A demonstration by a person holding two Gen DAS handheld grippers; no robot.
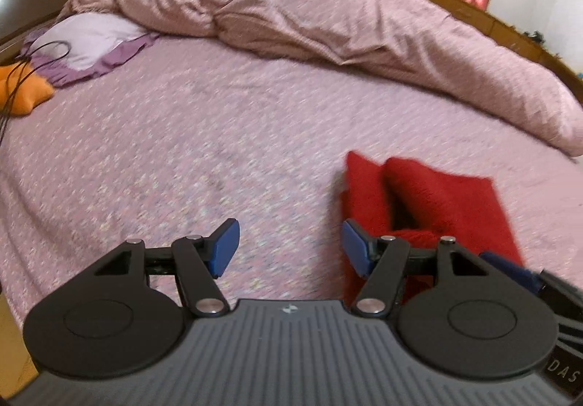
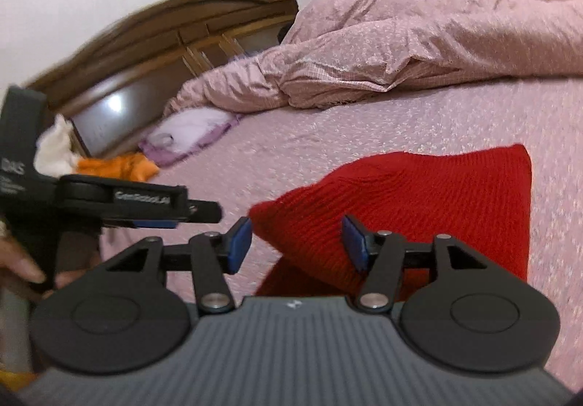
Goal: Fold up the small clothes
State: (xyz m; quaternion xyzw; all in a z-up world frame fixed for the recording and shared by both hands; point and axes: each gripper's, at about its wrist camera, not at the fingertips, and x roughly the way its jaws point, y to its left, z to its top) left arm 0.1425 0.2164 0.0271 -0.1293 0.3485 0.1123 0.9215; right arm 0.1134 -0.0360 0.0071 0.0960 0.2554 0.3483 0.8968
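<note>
Right tongs (image 2: 295,242), parted and empty, sit over my red knit (image 2: 419,209); left tongs (image 1: 289,247), also parted, hang beside it.

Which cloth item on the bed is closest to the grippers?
The red knit garment, right at both grippers; the orange cloth and purple-trimmed pillow lie far off by the headboard.
</note>
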